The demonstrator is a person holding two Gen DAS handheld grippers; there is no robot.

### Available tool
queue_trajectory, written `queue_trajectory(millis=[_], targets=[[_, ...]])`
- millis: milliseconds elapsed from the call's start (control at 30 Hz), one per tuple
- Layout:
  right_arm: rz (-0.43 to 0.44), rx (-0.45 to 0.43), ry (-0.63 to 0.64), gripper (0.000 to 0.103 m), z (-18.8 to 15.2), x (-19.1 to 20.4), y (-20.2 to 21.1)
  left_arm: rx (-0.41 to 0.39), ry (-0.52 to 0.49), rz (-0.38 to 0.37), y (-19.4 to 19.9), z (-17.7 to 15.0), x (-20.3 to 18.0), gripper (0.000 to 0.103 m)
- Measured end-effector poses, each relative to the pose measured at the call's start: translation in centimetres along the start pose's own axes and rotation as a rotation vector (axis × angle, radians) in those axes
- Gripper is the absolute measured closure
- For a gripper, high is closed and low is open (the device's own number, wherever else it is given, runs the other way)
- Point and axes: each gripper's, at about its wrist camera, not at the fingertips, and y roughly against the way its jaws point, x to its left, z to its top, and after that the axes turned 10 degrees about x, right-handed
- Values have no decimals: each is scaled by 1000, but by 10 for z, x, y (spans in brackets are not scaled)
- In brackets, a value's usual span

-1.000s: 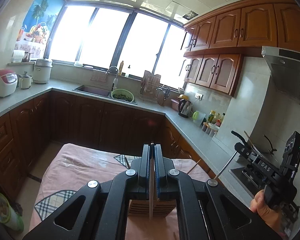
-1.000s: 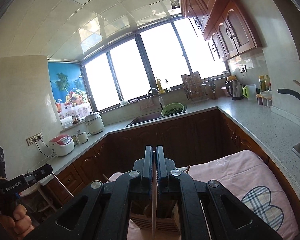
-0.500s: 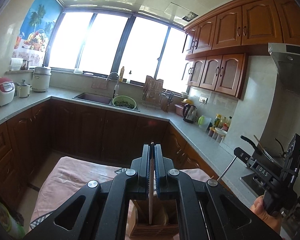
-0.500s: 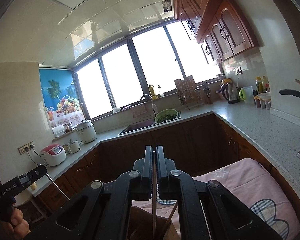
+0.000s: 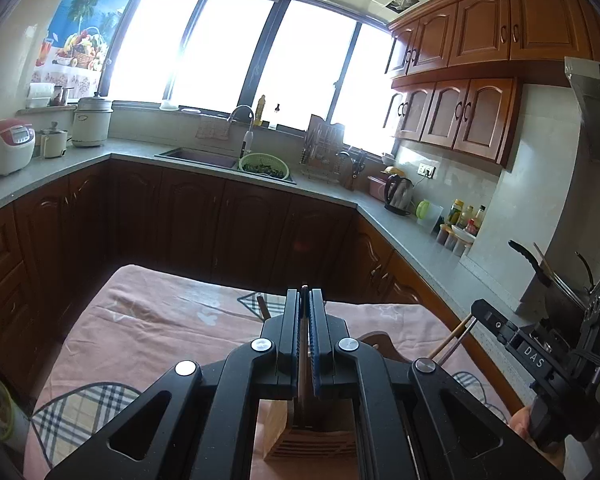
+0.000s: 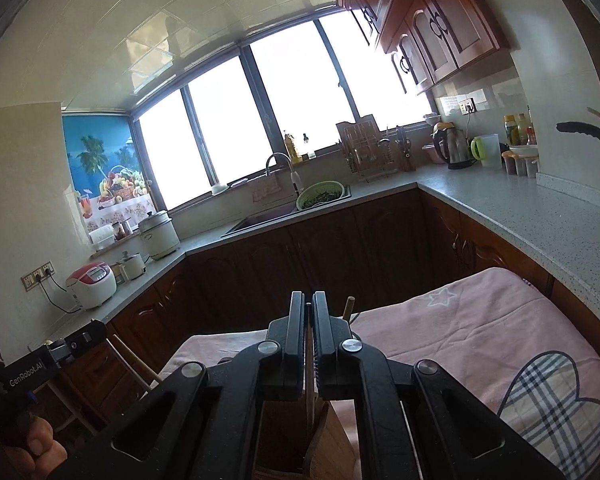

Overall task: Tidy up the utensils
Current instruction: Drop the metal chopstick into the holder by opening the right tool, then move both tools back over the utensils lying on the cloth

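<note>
My left gripper [image 5: 304,300] is shut on a wooden chopstick [image 5: 302,364] that hangs straight down into a wooden utensil holder [image 5: 312,440] on the pink cloth. My right gripper [image 6: 309,304] is shut on another chopstick [image 6: 309,384] that reaches down into the same holder [image 6: 320,448]. The right gripper also shows at the right of the left wrist view [image 5: 476,314] with its chopstick [image 5: 450,340]. The left gripper shows at the left of the right wrist view [image 6: 96,330], its chopstick [image 6: 134,356] angled down.
The holder stands on a table with a pink cloth [image 5: 160,320] with plaid patches [image 6: 556,404]. Dark cabinets [image 5: 220,216] and a grey counter [image 6: 520,208] ring the table. A sink with a green colander [image 5: 264,164], a kettle [image 5: 398,194] and a rice cooker [image 5: 6,146] sit on the counter.
Both grippers rose and then came back down over the holder, each keeping its chopstick. The chopsticks' lower ends now sit inside the holder.
</note>
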Motion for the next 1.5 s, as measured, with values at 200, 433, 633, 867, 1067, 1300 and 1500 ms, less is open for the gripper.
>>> queue_trajectory(millis=[200, 433, 633, 867, 1067, 1300, 1500], targets=[[-11, 19, -16, 99, -6, -6, -7, 29, 18, 14, -9, 3, 6, 100], [-11, 40, -13, 99, -6, -6, -8, 48, 33, 15, -8, 9, 11, 99], [-18, 50, -11, 94, -6, -5, -8, 63, 31, 21, -9, 10, 10, 96], [18, 43, -42, 53, -6, -10, 2, 67, 37, 5, 4, 6, 7, 64], [32, 18, -56, 40, -7, -9, 22, 64, 49, 0, 26, -3, 8, 38], [46, -4, -56, 26, -12, -9, 58, 64, 56, 11, 70, -24, 14, 24], [52, 3, -39, 23, -30, -7, 93, 102, 76, 20, 112, -52, 20, 24]])
